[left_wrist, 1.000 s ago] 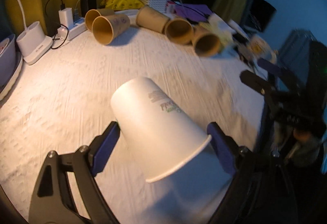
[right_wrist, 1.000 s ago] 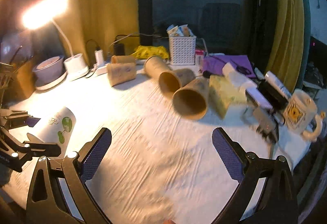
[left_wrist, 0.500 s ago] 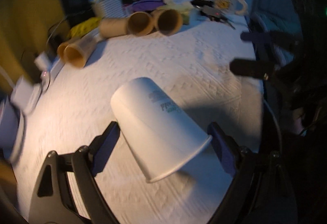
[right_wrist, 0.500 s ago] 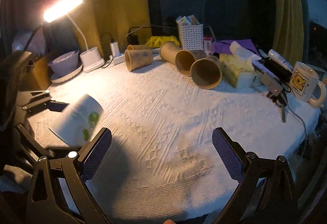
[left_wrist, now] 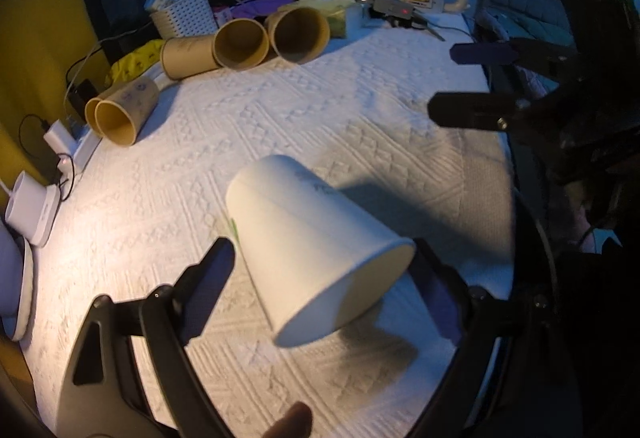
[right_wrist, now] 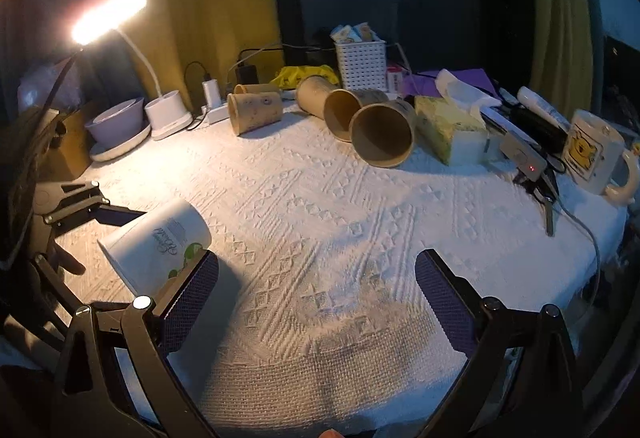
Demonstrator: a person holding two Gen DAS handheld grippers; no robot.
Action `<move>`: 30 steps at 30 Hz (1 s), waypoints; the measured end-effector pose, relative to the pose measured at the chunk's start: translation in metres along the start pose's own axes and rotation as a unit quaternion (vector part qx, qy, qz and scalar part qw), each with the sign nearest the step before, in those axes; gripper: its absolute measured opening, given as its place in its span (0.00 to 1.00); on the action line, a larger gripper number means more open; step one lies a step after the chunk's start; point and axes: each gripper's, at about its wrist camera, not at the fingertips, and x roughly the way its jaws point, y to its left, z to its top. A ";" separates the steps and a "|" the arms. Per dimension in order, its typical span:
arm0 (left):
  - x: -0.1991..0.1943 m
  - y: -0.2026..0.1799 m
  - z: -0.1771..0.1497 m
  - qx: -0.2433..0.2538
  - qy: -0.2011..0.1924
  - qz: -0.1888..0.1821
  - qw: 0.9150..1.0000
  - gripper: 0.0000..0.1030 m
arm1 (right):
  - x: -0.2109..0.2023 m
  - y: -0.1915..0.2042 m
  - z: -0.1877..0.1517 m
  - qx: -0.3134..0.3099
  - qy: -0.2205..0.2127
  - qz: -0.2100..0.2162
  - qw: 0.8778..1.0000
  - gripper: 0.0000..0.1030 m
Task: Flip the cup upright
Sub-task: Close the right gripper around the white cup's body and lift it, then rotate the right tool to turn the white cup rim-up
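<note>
A white paper cup [left_wrist: 312,254] with green print is held between the fingers of my left gripper [left_wrist: 326,290], tilted, its base pointing up and away and its open mouth down toward the camera, above the white cloth. The same cup [right_wrist: 158,244] shows at the left of the right wrist view, tilted with its rim low. My right gripper [right_wrist: 316,290] is open and empty above the near part of the cloth; it also shows in the left wrist view [left_wrist: 472,78] at the right.
Several brown paper cups [right_wrist: 380,136] lie on their sides at the back of the white textured tablecloth [right_wrist: 320,206]. A lit desk lamp [right_wrist: 108,14], bowl [right_wrist: 118,120], white basket [right_wrist: 360,64], tissue box [right_wrist: 450,132], and bear mug [right_wrist: 592,150] line the back and right.
My left gripper has swung and turned with the cup; the cup's mouth now faces more toward the camera. My right gripper has drawn back slightly, staying open.
</note>
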 end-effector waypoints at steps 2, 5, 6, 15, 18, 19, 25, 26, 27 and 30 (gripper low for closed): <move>-0.006 0.000 -0.002 -0.008 -0.004 -0.004 1.000 0.86 | 0.002 0.004 0.002 -0.025 0.000 0.008 1.000 0.97; -0.018 0.000 -0.007 -0.024 -0.011 -0.004 1.000 0.86 | 0.005 0.014 0.007 -0.083 0.001 0.034 0.996 0.97; -0.025 0.001 -0.010 -0.032 -0.017 -0.003 0.999 0.86 | 0.006 0.018 0.009 -0.104 0.003 0.044 0.994 0.97; -0.068 0.034 -0.065 -0.181 -0.081 0.021 0.980 0.86 | 0.023 0.075 0.020 -0.399 0.049 0.120 0.908 0.97; -0.075 0.048 -0.089 -0.233 -0.099 0.022 0.967 0.86 | 0.031 0.096 0.013 -0.497 0.071 0.120 0.856 0.97; -0.077 0.052 -0.097 -0.248 -0.106 0.021 0.963 0.86 | 0.034 0.103 0.010 -0.533 0.077 0.119 0.834 0.97; -0.088 0.057 -0.120 -0.282 -0.124 0.024 0.951 0.86 | 0.040 0.130 0.002 -0.647 0.083 0.121 0.749 0.94; -0.090 0.056 -0.121 -0.283 -0.122 0.031 0.951 0.86 | 0.042 0.135 0.001 -0.667 0.085 0.121 0.730 0.92; -0.092 0.054 -0.122 -0.283 -0.119 0.035 0.951 0.86 | 0.043 0.139 0.000 -0.683 0.087 0.119 0.716 0.92; -0.095 0.050 -0.126 -0.284 -0.118 0.029 0.951 0.86 | 0.047 0.147 -0.009 -0.745 0.095 0.109 0.652 0.90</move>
